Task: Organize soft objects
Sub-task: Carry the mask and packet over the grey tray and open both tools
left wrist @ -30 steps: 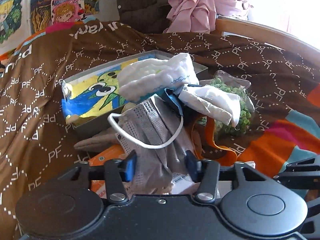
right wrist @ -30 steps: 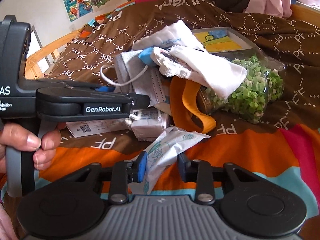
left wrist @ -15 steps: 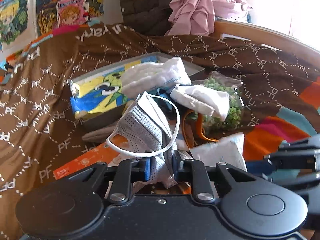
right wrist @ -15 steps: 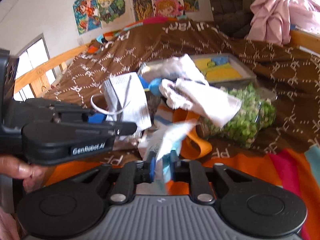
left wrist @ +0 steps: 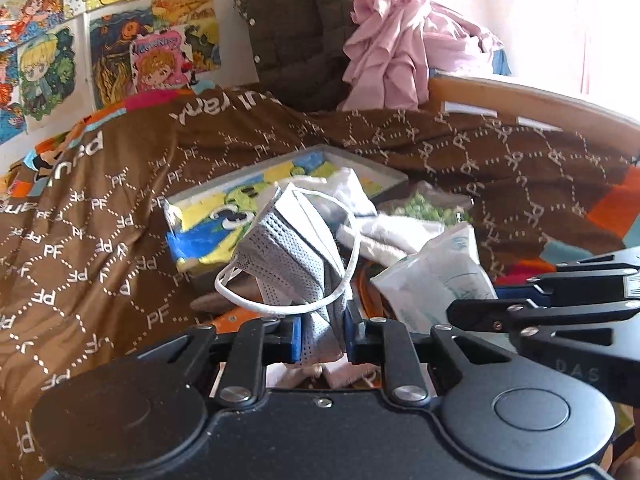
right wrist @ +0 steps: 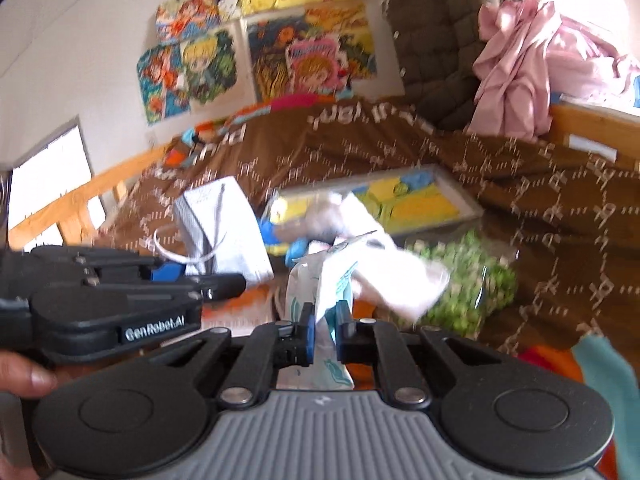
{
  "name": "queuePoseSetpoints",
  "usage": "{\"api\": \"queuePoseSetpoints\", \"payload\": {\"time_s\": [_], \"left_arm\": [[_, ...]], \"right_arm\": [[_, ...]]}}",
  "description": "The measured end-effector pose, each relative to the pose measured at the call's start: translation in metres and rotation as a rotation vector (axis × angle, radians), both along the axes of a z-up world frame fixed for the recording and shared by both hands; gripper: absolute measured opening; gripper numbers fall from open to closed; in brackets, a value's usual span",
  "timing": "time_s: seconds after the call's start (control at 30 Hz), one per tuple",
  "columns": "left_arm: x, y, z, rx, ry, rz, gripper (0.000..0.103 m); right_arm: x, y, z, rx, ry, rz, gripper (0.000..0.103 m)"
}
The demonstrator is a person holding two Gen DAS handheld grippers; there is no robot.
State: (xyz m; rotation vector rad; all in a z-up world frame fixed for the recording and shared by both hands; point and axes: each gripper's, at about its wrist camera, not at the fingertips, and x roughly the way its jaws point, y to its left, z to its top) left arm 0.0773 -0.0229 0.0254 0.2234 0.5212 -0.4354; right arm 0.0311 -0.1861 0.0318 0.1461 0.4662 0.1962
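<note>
- Left gripper (left wrist: 322,338): closed on 1 grey face mask (left wrist: 296,256), held up off the bed; white ear loop hangs free around it.
- Right gripper (right wrist: 323,330): closed on 1 white packet w/ teal print (right wrist: 334,280), also lifted clear.
- Mask and packet sit side by side, mask to the left, not touching.
- 1 shallow tray (left wrist: 384,168) w/ yellow-blue cartoon bottom on brown blanket (left wrist: 100,208), behind both held things; 1 white cloth (left wrist: 348,192) lies partly in it.
- 1 clear bag of green bits (right wrist: 476,280) just right of tray; 2nd white cloth (right wrist: 400,280) draped on it.
- Left view only: packet's full face (left wrist: 440,276), right gripper from the side.
- Right view only: thumb (right wrist: 28,376) on left gripper's handle; view motion-blurred.
- Both views: posters (left wrist: 156,64) on wall, 1 pink garment (left wrist: 400,52).
</note>
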Motion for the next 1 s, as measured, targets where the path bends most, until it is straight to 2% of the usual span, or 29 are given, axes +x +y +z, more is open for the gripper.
{"api": "queuePoseSetpoints", "payload": {"time_s": [0.17, 0.3, 0.43, 0.53, 0.63, 0.77, 0.9, 1.0], "left_arm": [[0.009, -0.002, 0.02, -0.022, -0.051, 0.029, 0.021], [0.031, 0.004, 0.039, -0.07, -0.072, 0.065, 0.021], [0.061, 0.012, 0.055, -0.097, -0.111, 0.084, 0.021], [0.088, 0.021, 0.056, -0.121, -0.12, 0.086, 0.021], [0.122, 0.03, 0.049, -0.112, -0.113, 0.088, 0.021], [0.171, 0.033, 0.031, -0.047, -0.112, 0.111, 0.021], [0.207, 0.031, 0.008, 0.019, -0.091, 0.08, 0.021], [0.225, 0.039, -0.01, -0.011, -0.042, 0.055, 0.021]], "right_arm": [[0.024, 0.007, 0.027, -0.048, -0.052, 0.02, 0.01], [0.058, 0.01, 0.05, -0.009, -0.089, 0.02, 0.01], [0.104, 0.013, 0.058, 0.011, -0.114, 0.019, 0.01], [0.143, 0.015, 0.054, 0.042, -0.12, 0.013, 0.01], [0.182, 0.016, 0.045, 0.08, -0.115, 0.006, 0.01], [0.233, 0.021, 0.026, 0.116, -0.074, -0.002, 0.01], [0.273, 0.025, 0.004, 0.138, 0.014, -0.018, 0.01], [0.295, 0.031, -0.01, 0.152, 0.103, -0.027, 0.01]]}}
